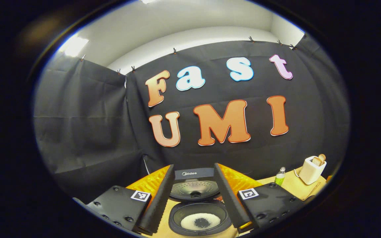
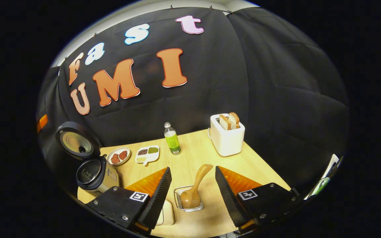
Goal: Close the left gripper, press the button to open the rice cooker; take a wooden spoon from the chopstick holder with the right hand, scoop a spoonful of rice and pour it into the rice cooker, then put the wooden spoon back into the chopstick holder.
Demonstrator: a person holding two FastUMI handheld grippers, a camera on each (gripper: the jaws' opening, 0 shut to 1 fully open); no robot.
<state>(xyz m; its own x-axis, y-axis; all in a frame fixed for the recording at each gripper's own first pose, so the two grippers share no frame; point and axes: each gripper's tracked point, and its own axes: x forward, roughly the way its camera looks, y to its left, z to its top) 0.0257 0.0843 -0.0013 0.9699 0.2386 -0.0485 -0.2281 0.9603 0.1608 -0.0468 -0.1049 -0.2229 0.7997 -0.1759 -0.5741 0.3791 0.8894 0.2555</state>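
A: Left gripper view first. The left gripper (image 1: 194, 195) hangs over the cooker (image 1: 198, 216), its fingers spread wide with nothing between them. The lid (image 1: 194, 188) stands up, so the button step reads as done. Inside the pot lies a ring of white rice (image 1: 199, 221) with a dark patch at its middle.

B: Why hold the gripper there?

A: Likely just parked above the pot, out of the other hand's path. At the right edge of the table stand a green bottle (image 1: 280, 176) and a toaster (image 1: 312, 169) with bread in it, well apart from the cooker.

B: Right gripper view?

A: The right gripper (image 2: 190, 190) is also spread wide and holds nothing. Straight ahead, between its fingers, the spoon (image 2: 193, 188) stands bowl-down in the wire holder (image 2: 188, 198), handle leaning up and to the right. No finger touches it.

B: So the spoon is back?

A: That is the judgement: rice in the pot, spoon in the holder, gripper free of it. The cooker (image 2: 93, 173) sits far left with its lid (image 2: 75, 142) raised. Two dishes (image 2: 118, 156) of grains, the bottle (image 2: 172, 138) and the toaster (image 2: 227, 135) line the back of the table (image 2: 260, 168). A pale box (image 2: 167, 213) sits just left of the holder; what it contains cannot be made out.
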